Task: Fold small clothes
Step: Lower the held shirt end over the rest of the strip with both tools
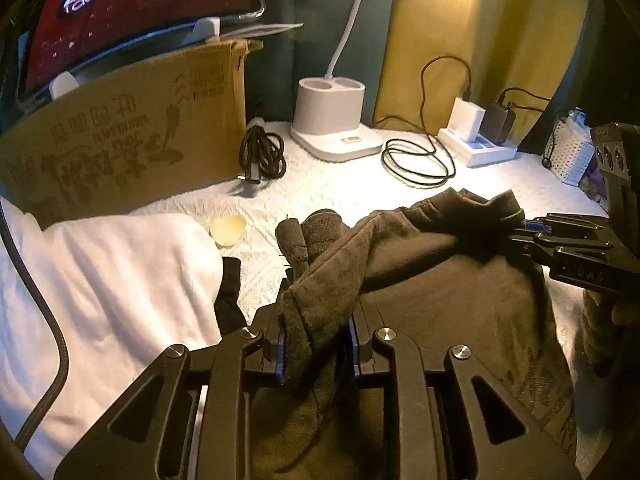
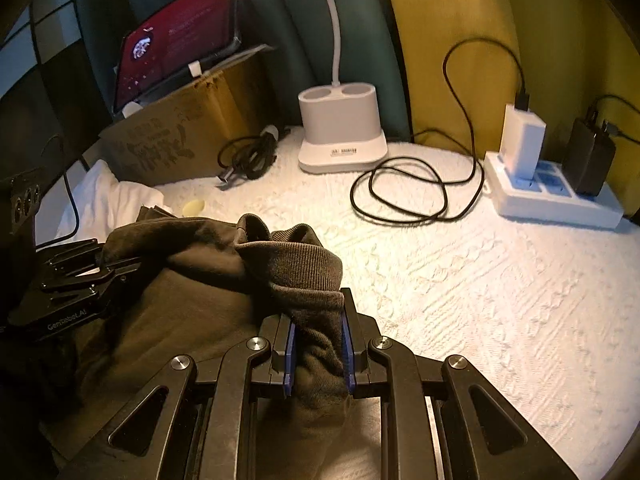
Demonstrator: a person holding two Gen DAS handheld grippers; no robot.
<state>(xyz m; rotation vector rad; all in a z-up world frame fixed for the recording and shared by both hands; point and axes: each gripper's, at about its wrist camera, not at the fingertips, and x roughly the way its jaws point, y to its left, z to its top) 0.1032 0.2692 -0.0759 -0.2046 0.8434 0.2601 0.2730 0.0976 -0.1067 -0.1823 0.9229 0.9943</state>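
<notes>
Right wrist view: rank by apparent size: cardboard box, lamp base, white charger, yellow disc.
Largest to smallest as they look:
1. cardboard box
2. lamp base
3. white charger
4. yellow disc
The box is partly hidden, so its lead is a minimum.

grippers 2 [image 1: 316, 344] [image 2: 318, 354] | garment 1 [image 1: 440, 300] | lamp 1 [image 1: 332, 116] | box 1 [image 1: 120, 132]

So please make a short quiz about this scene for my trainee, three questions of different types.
1. True or false: both tongs, left tongs and right tongs, are shut on the dark brown fabric garment.
2. What stands right of the brown printed cardboard box? A) white plastic lamp base B) a red kettle C) a glass vase
3. Fill in: the loose black looped cable lies on the white textured ____.

Key: 1 true; 2 A; 3 cloth.
</notes>
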